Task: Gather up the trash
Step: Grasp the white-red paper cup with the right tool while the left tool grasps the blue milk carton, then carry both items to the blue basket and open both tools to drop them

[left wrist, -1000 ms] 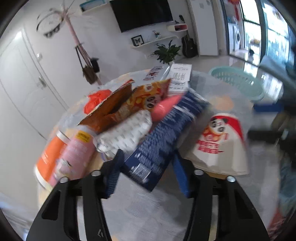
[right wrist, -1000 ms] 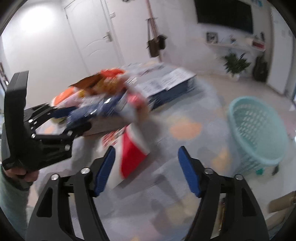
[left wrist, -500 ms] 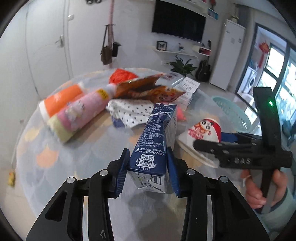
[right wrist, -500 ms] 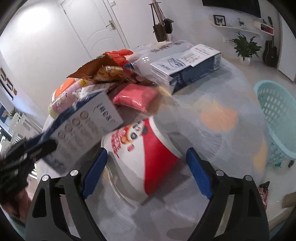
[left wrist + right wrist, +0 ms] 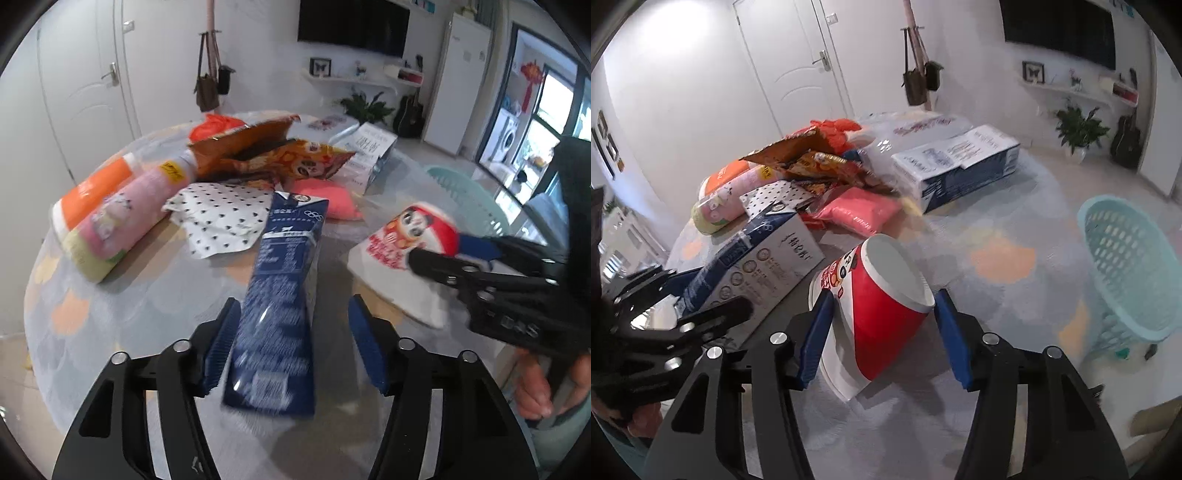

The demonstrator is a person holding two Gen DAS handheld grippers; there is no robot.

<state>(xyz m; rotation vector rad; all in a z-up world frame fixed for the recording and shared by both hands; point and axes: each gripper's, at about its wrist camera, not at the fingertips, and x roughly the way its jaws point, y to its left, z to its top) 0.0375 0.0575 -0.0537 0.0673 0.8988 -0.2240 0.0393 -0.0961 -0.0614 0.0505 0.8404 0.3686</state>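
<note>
round worktop under a clear cover, heaped with rubbish toward its far side; beside it on the floor, a pale green basket, well apart from every item and, in the part that shows, holding nothing. largest on the worktop: a long tissue pack at the back, then an orange and pink roll pack lying on its side, then a dotted paper wrapper, orange snack bags and a flat pink pouch. nearer the edge, a dark blue milk carton sits between the fingers of the left tool; the jaws stand wide, with a gap on the right side, so the carton appears loose and blurred rather than gripped. the right tool straddles a red and white paper cup lying on its side, its jaws also wide and just beside the cup walls, not pressing them. judged progress: early. nothing is seen collected; carton and cup are lined up for a first pickup, and the whole heap behind them remains.
</note>
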